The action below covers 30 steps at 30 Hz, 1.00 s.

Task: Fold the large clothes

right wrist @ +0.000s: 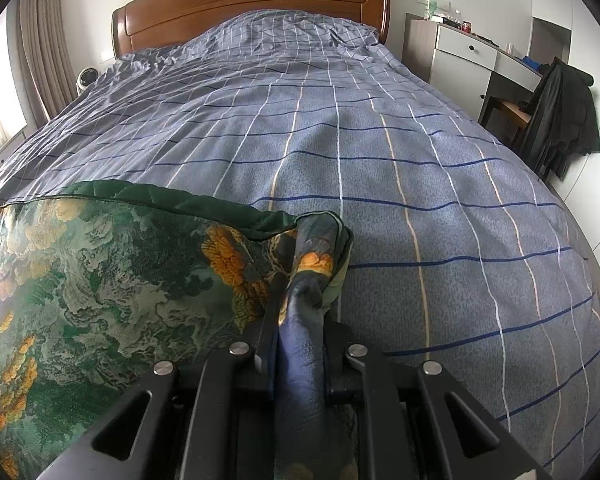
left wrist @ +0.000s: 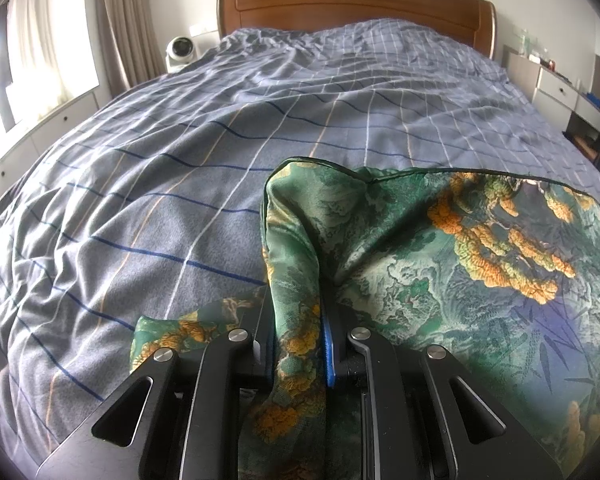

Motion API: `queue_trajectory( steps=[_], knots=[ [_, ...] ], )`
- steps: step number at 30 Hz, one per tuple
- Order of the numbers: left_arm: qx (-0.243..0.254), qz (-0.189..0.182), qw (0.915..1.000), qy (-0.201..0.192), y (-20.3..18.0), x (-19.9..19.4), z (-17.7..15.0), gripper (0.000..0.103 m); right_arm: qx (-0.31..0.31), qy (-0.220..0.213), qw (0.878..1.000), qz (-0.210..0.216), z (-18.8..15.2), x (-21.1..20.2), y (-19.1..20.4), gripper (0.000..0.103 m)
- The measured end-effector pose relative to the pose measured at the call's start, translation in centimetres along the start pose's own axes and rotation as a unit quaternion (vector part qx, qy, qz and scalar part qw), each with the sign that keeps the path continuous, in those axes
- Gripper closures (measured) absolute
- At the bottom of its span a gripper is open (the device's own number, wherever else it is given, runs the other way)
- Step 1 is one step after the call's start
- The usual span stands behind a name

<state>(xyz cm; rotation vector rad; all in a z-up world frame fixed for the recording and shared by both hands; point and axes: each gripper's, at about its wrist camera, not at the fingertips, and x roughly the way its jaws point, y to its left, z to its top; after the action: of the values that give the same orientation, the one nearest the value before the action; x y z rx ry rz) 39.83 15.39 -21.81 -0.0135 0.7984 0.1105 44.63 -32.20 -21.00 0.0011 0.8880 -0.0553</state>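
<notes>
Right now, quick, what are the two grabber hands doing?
Left gripper: shut on a bunched corner of the green patterned garment.
Right gripper: shut on the garment's other corner, pinched between its fingers.

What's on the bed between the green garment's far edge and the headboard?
Only the bare checked duvet. Both wrist views show nothing on it from the green garment to the headboard.
</notes>
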Motion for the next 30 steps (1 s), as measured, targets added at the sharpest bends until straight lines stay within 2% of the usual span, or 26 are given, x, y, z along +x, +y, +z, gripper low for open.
queue_trajectory(
  steps=[9,12,15,16,17,19,20,23,25,27,30],
  knots=[
    [-0.003,-0.002,1.0,-0.002,0.1,0.0,0.0,0.085,0.002,-0.001,1.0,0.001,0.0,0.0,0.0,0.085],
    [-0.008,0.0,1.0,-0.004,0.0,-0.1,0.2,0.078,0.005,-0.002,1.0,0.002,0.0,0.0,-0.1,0.084],
    [-0.014,0.015,0.9998,0.005,0.2,-0.4,0.6,0.056,0.01,-0.001,1.0,0.007,0.1,-0.1,-0.2,0.082],
    [-0.017,0.019,0.9996,0.014,0.4,-0.5,1.1,0.043,0.011,0.001,1.0,0.008,0.2,-0.1,-0.3,0.082],
    [-0.02,0.018,0.9994,0.021,0.8,-0.6,1.3,0.029,0.011,0.004,1.0,0.01,0.3,-0.2,-0.5,0.082],
    [-0.036,0.001,0.9988,0.033,1.8,-1.6,2.4,0.017,0.012,0.019,1.0,0.016,0.9,-0.5,-0.8,0.082],
    [-0.043,-0.006,0.9986,0.031,2.3,-2.2,2.6,0.016,0.014,0.024,0.999,0.016,1.4,-0.9,-1.0,0.077],
    [-0.053,-0.013,0.9985,0.001,3.4,-5.5,3.4,0.013,0.019,0.011,1.0,-0.003,2.5,-3.2,-2.0,0.034],
    [-0.042,-0.021,0.9984,-0.033,2.8,-8.0,4.1,0.007,0.011,-0.025,1.0,-0.012,3.3,-6.3,-2.4,0.033],
    [-0.026,-0.036,0.9975,-0.055,1.3,-9.3,4.9,0.003,-0.004,-0.042,0.999,-0.002,3.7,-8.8,-1.9,0.033],
    [0.019,-0.068,0.9967,-0.04,-1.8,-8.2,6.1,0.002,-0.028,-0.046,0.998,0.03,3.4,-11.0,0.0,0.032]
  ],
)
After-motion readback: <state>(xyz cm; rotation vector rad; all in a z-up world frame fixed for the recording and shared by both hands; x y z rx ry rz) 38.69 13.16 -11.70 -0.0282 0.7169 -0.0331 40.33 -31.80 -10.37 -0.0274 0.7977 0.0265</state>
